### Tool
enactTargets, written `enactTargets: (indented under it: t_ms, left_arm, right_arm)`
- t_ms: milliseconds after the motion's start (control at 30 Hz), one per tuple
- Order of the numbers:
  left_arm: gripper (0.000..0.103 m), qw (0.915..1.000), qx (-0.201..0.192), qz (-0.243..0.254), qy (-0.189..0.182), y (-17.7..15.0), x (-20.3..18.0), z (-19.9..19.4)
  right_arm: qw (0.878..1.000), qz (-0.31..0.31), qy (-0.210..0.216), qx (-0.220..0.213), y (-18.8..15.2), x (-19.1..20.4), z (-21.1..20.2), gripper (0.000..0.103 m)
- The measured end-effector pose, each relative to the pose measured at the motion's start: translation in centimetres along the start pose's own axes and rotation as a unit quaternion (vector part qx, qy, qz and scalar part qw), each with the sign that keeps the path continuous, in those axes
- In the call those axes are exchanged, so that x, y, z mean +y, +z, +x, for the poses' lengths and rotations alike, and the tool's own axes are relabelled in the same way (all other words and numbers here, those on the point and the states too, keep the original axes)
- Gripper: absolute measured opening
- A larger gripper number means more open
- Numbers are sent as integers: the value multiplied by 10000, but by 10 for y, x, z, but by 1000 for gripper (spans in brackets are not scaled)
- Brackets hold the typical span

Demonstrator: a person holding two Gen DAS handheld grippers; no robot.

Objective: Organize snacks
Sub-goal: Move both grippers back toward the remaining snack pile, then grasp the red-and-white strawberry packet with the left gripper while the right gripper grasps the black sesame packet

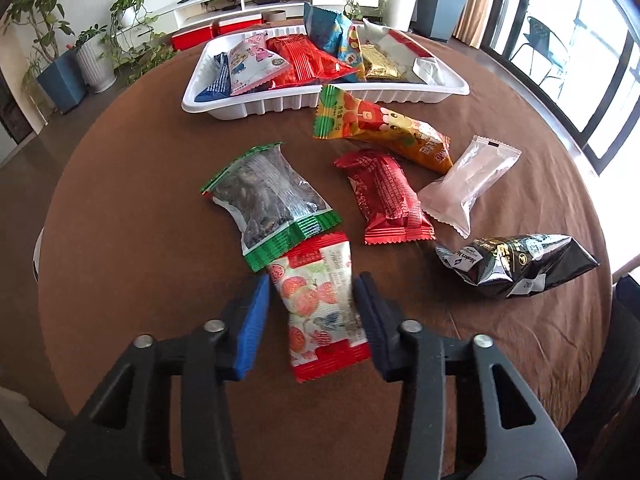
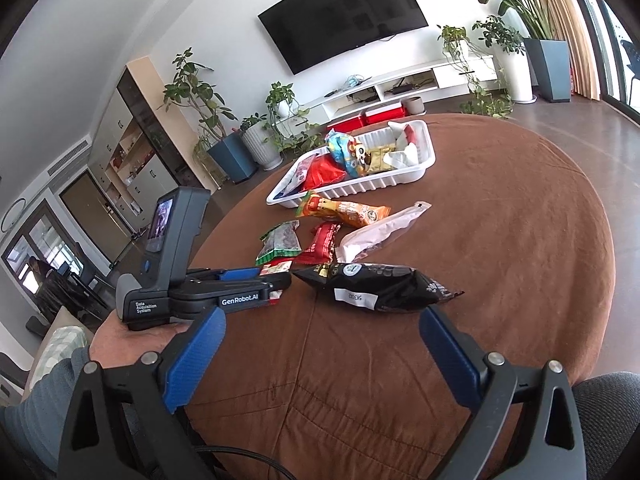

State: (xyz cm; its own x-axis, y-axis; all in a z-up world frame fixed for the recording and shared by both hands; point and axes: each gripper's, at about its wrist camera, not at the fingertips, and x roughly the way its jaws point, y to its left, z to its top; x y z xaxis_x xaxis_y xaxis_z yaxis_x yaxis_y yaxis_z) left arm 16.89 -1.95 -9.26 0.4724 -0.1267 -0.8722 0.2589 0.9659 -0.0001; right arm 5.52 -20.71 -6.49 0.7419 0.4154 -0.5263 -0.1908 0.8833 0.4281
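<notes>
A white tray point(image 1: 280, 102) at the far side of the round brown table holds several snack packs. Loose packs lie in front of it: an orange pack point(image 1: 384, 130), a red pack point(image 1: 386, 198), a clear pinkish pack point(image 1: 468, 186), a black bag point(image 1: 516, 264), a green-edged seed pack point(image 1: 268, 200). My left gripper point(image 1: 312, 312) straddles a strawberry-print pack point(image 1: 320, 312); its jaws stand close on both sides, and contact is unclear. My right gripper point(image 2: 320, 348) is open and empty, just short of the black bag point(image 2: 376, 286). The tray also shows in the right wrist view point(image 2: 360, 190).
The brown tablecloth point(image 2: 480, 240) covers the table to its curved edge. Behind it are potted plants point(image 2: 236, 148), red boxes point(image 1: 192, 36), a white TV bench point(image 2: 400, 88) and a wall TV. A dark chair back point(image 2: 600, 408) sits at the near right.
</notes>
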Motion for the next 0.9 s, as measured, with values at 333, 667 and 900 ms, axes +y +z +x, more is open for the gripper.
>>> enactTargets:
  t_ms: [333, 667, 900]
  left_arm:
    - [32, 9975, 204, 672, -15, 1, -7, 0]
    - [30, 9933, 443, 1005, -349, -18, 2, -11]
    - [30, 9914, 477, 1132, -457, -31, 5, -17]
  right_arm:
    - [9981, -484, -51, 366, 5, 11, 3, 100]
    - [9601, -2168, -93, 1766, 43, 31, 50, 88]
    - [9128, -3047, -194, 2714, 47, 37, 94, 84]
